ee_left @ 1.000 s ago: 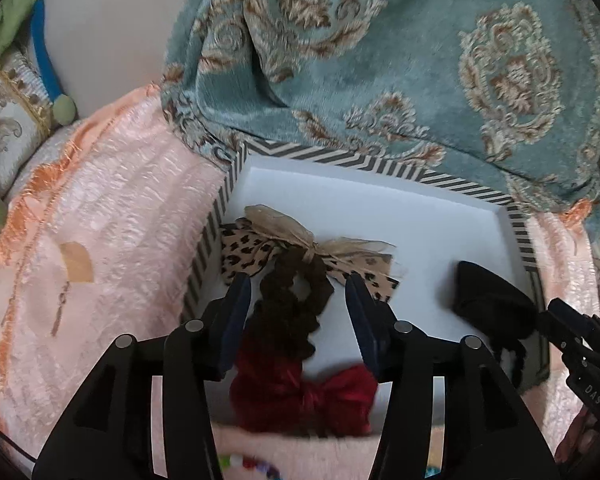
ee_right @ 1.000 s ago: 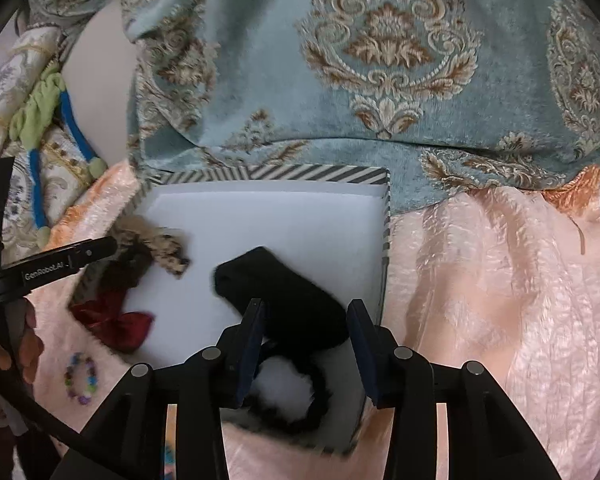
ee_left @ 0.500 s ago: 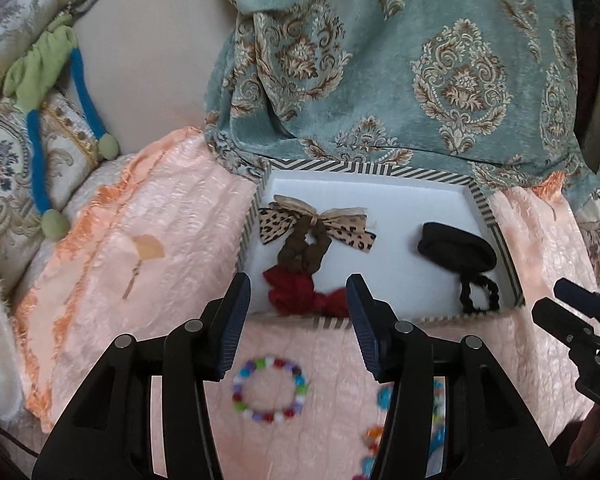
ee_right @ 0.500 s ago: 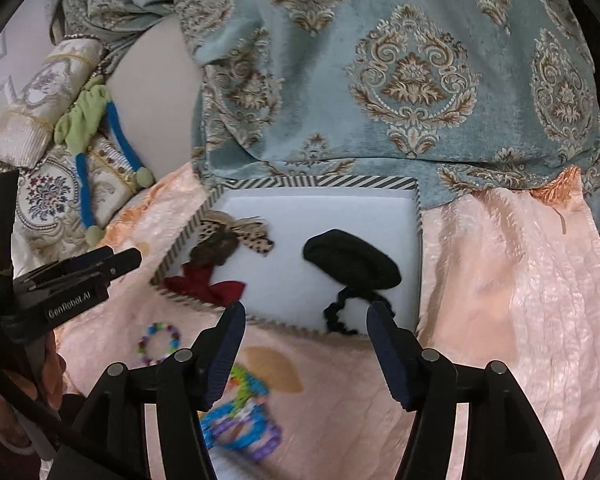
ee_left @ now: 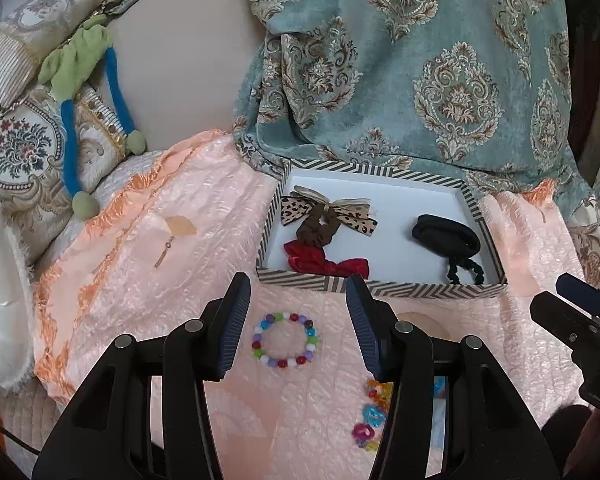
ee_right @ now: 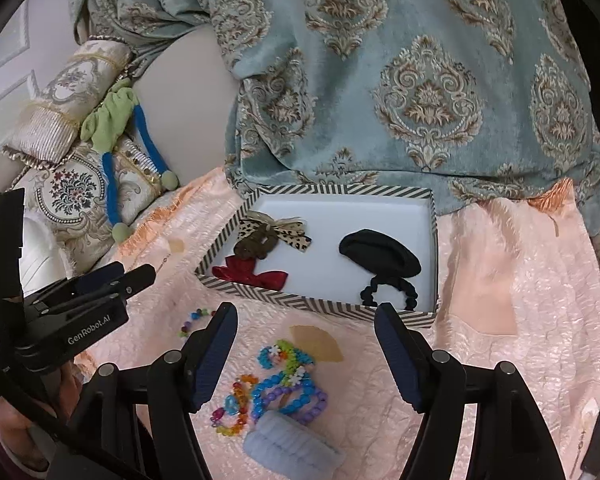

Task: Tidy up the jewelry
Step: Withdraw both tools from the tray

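Both the left gripper (ee_left: pixel 296 322) and the right gripper (ee_right: pixel 304 350) had their jaws spread wide, holding nothing. At frame centre, the striped box (ee_left: pixel 380 285) held a leopard bow (ee_left: pixel 326 212), red bow (ee_left: pixel 324 262) and black scrunchie (ee_left: pixel 446 236). Below it on the peach cloth (ee_left: pixel 160 264) lay a beaded bracelet (ee_left: pixel 286 339); more colourful bracelets (ee_right: pixel 284 380) lay at lower centre.

The left gripper (ee_left: pixel 296 320) hangs with jaws apart over a bead bracelet (ee_left: pixel 286 339) on the pink cloth (ee_left: pixel 172 280), just before the striped box's (ee_left: pixel 380 288) near edge.
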Demonstrator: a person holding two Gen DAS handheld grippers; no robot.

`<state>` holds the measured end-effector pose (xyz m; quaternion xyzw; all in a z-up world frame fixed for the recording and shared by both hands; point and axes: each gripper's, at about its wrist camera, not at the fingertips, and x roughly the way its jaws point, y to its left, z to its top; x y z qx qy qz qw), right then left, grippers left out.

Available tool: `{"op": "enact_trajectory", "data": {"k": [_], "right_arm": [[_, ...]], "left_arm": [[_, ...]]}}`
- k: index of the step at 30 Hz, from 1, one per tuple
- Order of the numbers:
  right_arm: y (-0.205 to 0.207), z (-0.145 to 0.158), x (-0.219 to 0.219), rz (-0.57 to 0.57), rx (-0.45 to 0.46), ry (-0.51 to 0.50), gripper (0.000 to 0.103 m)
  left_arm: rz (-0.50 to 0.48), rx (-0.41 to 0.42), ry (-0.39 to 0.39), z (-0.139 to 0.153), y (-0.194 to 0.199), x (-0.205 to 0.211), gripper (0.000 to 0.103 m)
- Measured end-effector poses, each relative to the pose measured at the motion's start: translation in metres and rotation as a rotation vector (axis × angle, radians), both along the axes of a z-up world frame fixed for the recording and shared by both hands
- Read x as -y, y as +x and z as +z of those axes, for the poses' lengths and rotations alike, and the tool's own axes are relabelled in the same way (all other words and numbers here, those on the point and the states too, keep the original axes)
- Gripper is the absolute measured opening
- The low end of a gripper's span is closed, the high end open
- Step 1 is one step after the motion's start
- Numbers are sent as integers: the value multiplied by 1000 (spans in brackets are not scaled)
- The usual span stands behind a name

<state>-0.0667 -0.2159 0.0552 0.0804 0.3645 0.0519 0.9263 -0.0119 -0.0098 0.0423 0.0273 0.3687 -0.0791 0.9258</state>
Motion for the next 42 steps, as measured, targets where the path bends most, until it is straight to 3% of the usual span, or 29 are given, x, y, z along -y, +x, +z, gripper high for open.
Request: {"op": "enact_trajectory", "data": {"k": [20,30,42], "right_arm": [[-26,17,-16,15,25,-11,72],[-37,30,-23,12,63,-32,73],[-37,28,-18,-15,47,-49,74]], "left_arm": [[6,16,15,5,-29,-9,50],[8,31,-4,12,-39,-15,50],[5,5,-31,8,-37,-16,50]]}}
